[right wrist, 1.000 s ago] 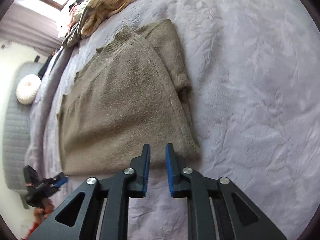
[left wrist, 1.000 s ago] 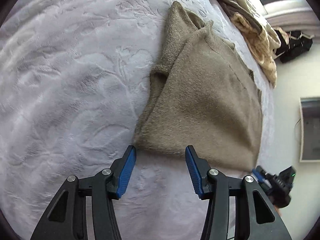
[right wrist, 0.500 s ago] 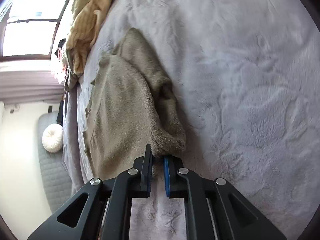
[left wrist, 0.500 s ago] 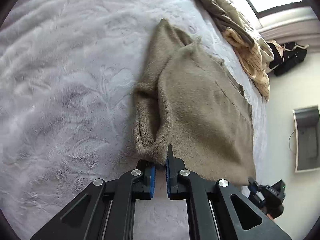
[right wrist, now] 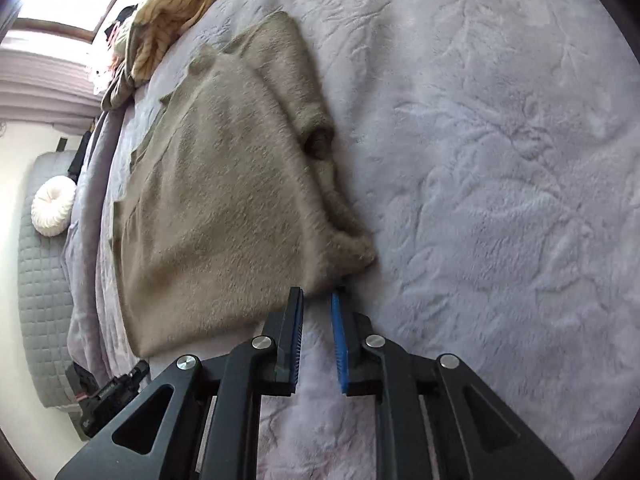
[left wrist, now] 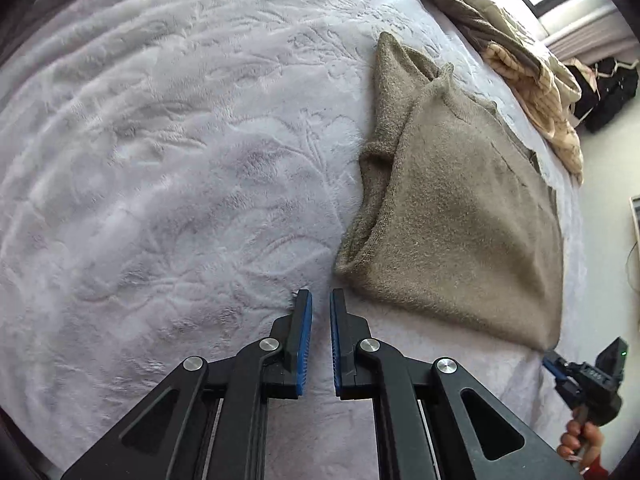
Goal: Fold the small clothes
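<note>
A tan knitted sweater (left wrist: 460, 216) lies folded lengthwise on a pale embossed blanket (left wrist: 160, 160), its sleeve tucked along the left edge. My left gripper (left wrist: 320, 300) is shut with nothing between its blue pads, just left of and below the sweater's near corner. In the right wrist view the sweater (right wrist: 224, 200) is blurred, and its near right corner lies just beyond the tips of my right gripper (right wrist: 318, 298). That gripper's jaws are opening, with no cloth between the pads.
Several crumpled clothes (left wrist: 520, 52) are heaped at the bed's far edge under a bright window, also in the right wrist view (right wrist: 172, 12). A round white cushion (right wrist: 52, 208) rests on a grey quilted mat beside the bed. A hand (left wrist: 580, 440) shows at the lower right.
A second ago both grippers stood open at the hem. Half a second ago each pinched a lifted near corner. Now the sweater lies down again, free of both.
</note>
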Demonstrator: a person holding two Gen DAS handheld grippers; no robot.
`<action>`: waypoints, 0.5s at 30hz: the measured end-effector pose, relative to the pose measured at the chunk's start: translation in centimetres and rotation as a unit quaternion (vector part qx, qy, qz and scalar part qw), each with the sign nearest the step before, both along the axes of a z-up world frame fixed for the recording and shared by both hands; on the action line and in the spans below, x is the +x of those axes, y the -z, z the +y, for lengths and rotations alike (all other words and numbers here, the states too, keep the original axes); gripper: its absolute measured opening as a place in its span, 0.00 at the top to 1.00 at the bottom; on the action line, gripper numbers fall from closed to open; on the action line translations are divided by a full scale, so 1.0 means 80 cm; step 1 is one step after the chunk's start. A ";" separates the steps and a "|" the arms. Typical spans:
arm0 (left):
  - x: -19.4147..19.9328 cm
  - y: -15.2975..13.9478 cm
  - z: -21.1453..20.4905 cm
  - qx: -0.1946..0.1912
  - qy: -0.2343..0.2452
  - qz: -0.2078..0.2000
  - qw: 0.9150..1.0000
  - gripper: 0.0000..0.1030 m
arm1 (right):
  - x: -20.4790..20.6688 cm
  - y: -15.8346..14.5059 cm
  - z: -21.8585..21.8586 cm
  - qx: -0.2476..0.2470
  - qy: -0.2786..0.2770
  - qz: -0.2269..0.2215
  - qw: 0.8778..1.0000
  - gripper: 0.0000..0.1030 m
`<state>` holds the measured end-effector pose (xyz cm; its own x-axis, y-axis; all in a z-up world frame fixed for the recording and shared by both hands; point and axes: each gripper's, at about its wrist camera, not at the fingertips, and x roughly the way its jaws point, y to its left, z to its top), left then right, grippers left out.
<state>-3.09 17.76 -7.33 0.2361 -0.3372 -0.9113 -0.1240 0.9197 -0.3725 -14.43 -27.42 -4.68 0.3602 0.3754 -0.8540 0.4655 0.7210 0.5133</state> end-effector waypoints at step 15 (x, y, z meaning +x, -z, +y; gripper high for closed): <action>-0.006 -0.012 0.045 0.092 0.007 -0.021 0.995 0.11 | 0.149 -0.013 0.372 -0.038 -0.277 -0.023 0.960 0.57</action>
<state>-3.61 21.39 -6.39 0.2723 -0.1682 -0.9474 -0.0982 0.9746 -0.2013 -2.52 2.37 -3.63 0.1610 0.4579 -0.8743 -0.0222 0.8873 0.4607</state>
